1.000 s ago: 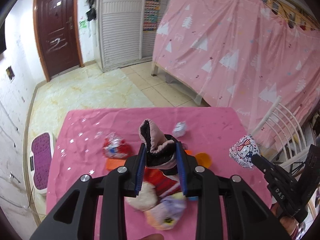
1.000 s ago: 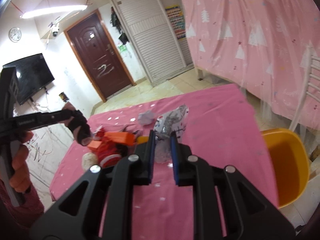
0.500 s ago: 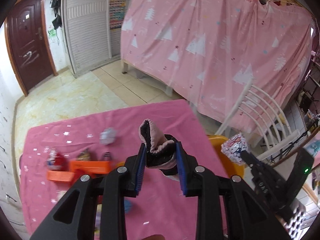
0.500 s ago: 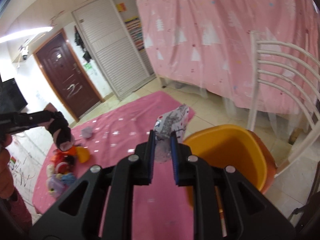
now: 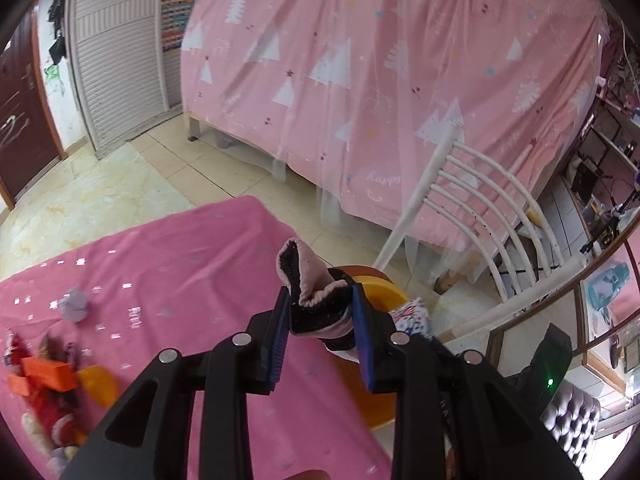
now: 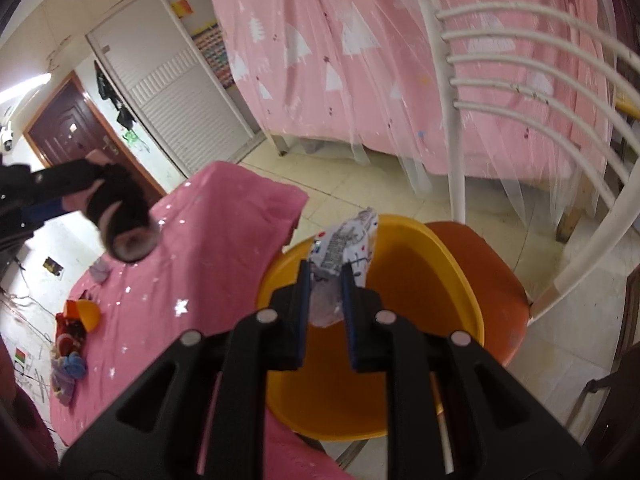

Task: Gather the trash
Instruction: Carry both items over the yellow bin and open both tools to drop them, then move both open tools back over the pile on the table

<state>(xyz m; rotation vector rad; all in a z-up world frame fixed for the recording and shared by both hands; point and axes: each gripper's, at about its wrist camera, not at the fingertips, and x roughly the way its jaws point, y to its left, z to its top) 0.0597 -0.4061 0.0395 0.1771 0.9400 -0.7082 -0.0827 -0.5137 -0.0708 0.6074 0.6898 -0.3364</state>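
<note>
A crumpled printed wrapper (image 6: 347,248) hung above the orange basin (image 6: 420,280); a pink-and-black sock (image 5: 316,296) was held beside the basin.

Yellow basin (image 6: 452,264), orange chair seat (image 6: 492,276), pink star-print tablecloth (image 6: 208,256), pink-and-black sock (image 5: 316,300)

Open mouth of the yellow basin (image 6: 452,264) unobstructed from above at centre of the right wrist frame. Blocked behind and to the right by the white chair back (image 6: 520,92). Pink-covered desk (image 6: 224,248) edge just beside the basin on the left. Clear cloth across mid-desk; clutter of toys (image 5: 48,392) only at lower left of the left wrist frame.
</note>
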